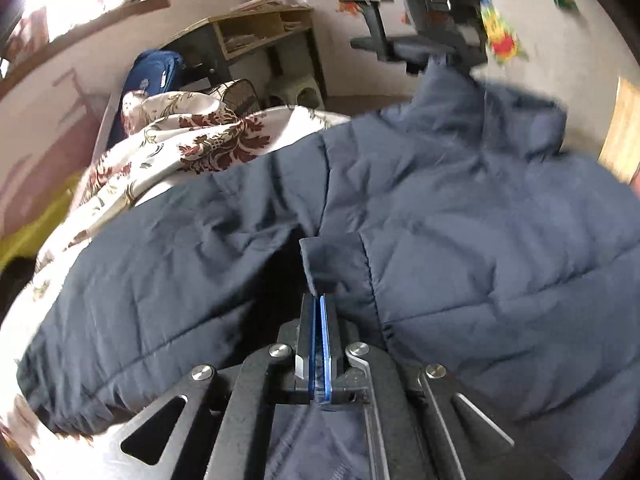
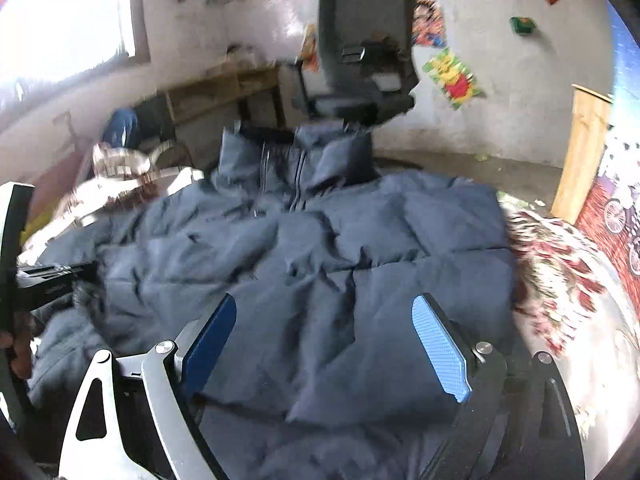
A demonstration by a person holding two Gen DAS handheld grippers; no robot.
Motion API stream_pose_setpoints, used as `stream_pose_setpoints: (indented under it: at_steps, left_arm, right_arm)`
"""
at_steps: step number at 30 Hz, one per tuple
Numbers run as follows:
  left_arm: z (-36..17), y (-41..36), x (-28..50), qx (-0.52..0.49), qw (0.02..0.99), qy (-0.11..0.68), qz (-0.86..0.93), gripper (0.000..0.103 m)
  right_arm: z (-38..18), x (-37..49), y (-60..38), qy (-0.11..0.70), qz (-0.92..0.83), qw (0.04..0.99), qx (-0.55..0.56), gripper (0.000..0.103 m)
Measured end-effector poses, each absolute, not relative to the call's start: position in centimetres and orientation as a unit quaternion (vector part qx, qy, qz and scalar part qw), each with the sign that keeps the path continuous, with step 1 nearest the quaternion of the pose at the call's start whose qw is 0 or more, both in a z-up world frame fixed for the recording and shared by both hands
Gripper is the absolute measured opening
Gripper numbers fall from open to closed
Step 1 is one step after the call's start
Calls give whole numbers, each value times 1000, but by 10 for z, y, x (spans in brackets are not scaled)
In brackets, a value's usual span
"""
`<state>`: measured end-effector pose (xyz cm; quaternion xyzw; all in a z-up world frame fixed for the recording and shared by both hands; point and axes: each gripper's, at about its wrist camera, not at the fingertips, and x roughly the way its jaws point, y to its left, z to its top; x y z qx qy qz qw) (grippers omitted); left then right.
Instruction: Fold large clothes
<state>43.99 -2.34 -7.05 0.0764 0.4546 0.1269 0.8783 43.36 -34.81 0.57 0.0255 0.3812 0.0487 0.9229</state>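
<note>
One navy quilted jacket (image 1: 460,208) lies spread over a bed covered with a floral sheet (image 1: 192,140), its collar toward the far side, by an office chair (image 1: 436,36).

The left wrist view shows the left tool (image 1: 319,300) with its two blue pads pressed together on a small flap of the jacket's edge; the fabric rises from between the tips, and a dark gap in the jacket opens just to the left of it. This view also shows a wooden desk (image 1: 260,28) with a blue bag (image 1: 154,72) at the far left, sharper than in the other view.

The right wrist view, which is blurred, shows the whole front of the jacket (image 2: 320,260), with its zip and raised collar at the far end. The right tool (image 2: 324,340) stands with its two fingers wide apart; the jacket's near part lies under and between them, and neither pad presses on it. Part of the left tool's frame (image 2: 24,272) shows at the left edge.
</note>
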Motion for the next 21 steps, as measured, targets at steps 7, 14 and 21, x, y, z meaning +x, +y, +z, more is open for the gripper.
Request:
stream_pose_setpoints:
  at_steps: [7, 14, 21]
  left_arm:
    - [-120, -5, 453, 73, 836, 524, 146, 1]
    - [-102, 23, 438, -23, 860, 497, 110, 5]
    - [-69, 53, 413, -137, 871, 458, 114, 53]
  right_arm:
    - [-39, 439, -330, 400, 46, 915, -1, 92]
    - [-41, 426, -336, 371, 58, 927, 7, 99]
    - [-30, 415, -334, 384, 53, 922, 24, 100]
